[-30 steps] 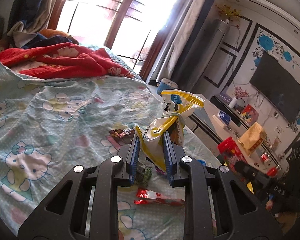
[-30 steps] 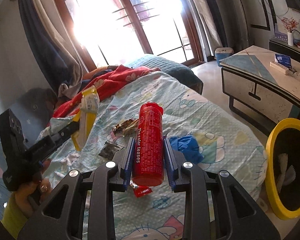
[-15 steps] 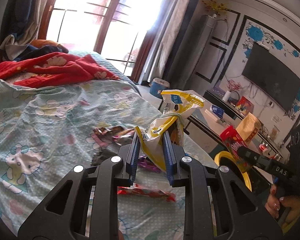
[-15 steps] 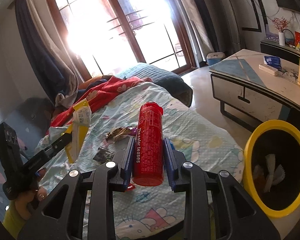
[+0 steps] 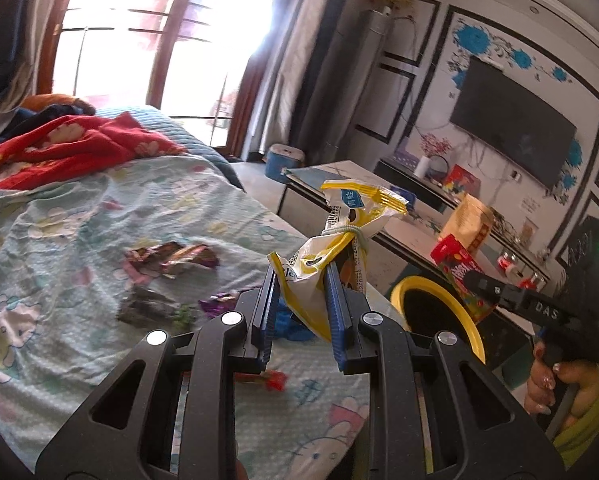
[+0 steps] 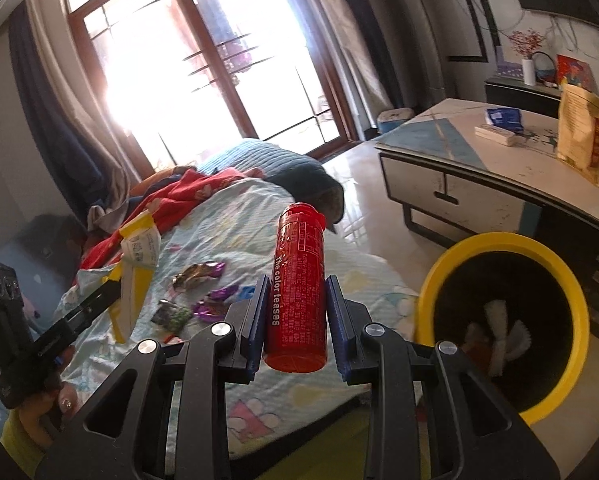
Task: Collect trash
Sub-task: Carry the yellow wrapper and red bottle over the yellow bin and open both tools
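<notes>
Two grippers each carry one piece of trash above the near edge of the bed. The left gripper [image 5: 301,308] has its blue-padded jaws closed narrowly on a yellow and white snack bag [image 5: 331,256], which is knotted with a pale band and stands up out of the jaws, its crimped top flaring above. The right gripper [image 6: 297,322] has its jaws pressed against both sides of a red cylindrical tube [image 6: 299,288] printed with white lettering; the tube stands upright between the pads, its lid uppermost. Just beside the right gripper, on its right and lower down, is a yellow-rimmed trash bin [image 6: 499,242] with a dark inside and white paper scraps [image 6: 499,336] at the bottom; the tube is not over the opening. From the left wrist view the same bin [image 5: 463,320] sits off the bed's edge, partly hidden behind the gripper. Farther out, on the cartoon-print bedsheet [image 5: 59,240], several small wrappers lie scattered: a red one [image 5: 269,380] nearest, purple ones [image 6: 215,302], a dark one [image 5: 145,308] and a shiny brown one [image 5: 171,258]. Beyond them a red blanket [image 5: 67,148] is bunched at the head of the bed, a low table [image 6: 499,160] stands across the floor, and a bright window [image 6: 203,60] fills the far wall.
</notes>
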### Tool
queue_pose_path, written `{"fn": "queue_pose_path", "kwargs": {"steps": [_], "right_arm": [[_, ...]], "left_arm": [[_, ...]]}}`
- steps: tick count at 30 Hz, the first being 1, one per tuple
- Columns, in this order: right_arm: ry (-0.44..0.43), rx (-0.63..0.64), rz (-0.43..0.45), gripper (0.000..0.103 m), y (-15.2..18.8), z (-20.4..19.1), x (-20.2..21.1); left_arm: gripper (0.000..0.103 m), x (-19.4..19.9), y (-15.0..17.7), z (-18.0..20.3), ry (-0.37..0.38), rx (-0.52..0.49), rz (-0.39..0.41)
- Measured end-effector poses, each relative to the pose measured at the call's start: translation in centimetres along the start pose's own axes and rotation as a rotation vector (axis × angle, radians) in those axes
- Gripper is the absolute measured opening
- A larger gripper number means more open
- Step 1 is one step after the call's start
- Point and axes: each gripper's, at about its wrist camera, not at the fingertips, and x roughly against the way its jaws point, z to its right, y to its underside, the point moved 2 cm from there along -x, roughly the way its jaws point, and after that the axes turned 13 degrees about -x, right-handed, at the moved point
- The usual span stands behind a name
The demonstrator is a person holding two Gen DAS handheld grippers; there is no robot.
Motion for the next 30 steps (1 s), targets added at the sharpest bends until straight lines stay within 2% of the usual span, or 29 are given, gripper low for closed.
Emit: {"fn": "queue_pose_path", "kwargs": {"steps": [14,30], "right_arm": [[0.075,-0.083,0.061,0.027,-1.9,6.3,2.1],[0.173,-0.186,0.11,0.027,-3.8,14.0,3.8]], "left_arm": [[0.017,-3.9,0.6,7.4,0.107,-0.131,-0.061],[0.017,-7.8,1.9,14.4,0.232,-0.238,-0.135]]}}
